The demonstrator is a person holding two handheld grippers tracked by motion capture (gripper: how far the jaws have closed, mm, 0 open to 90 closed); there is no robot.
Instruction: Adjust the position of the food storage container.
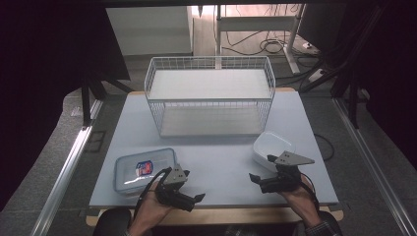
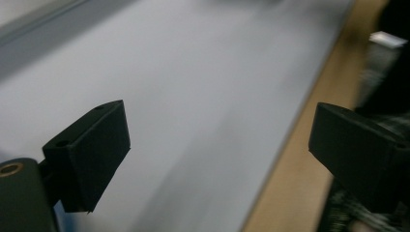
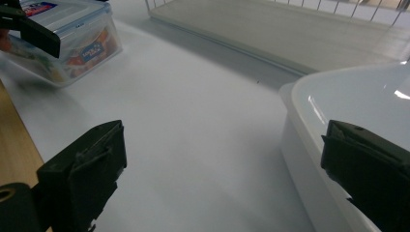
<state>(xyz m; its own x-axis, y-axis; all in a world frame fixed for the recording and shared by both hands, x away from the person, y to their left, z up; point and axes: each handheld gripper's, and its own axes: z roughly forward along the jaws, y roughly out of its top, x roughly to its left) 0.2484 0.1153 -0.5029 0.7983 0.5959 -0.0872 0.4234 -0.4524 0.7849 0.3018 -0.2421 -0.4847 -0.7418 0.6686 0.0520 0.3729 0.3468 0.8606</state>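
Note:
A clear lidded container (image 1: 145,169) with a red and blue label lies front left on the pale table (image 1: 216,162). A white open tub (image 1: 272,147) sits front right. My left gripper (image 1: 192,186) hovers just right of the clear container, open and holding nothing; in the left gripper view its jaws (image 2: 220,145) frame bare tabletop near the wooden front edge. My right gripper (image 1: 261,168) is open beside the tub's near left corner. In the right gripper view the tub (image 3: 348,101) lies behind the right jaw, and the clear container (image 3: 72,38) shows far left.
A white wire basket (image 1: 209,96) stands at the back middle of the table, with a white shelf inside. Its base (image 3: 290,34) shows in the right gripper view. Dark floor, metal rails and cables surround the table. A strip of bare table lies between the two grippers.

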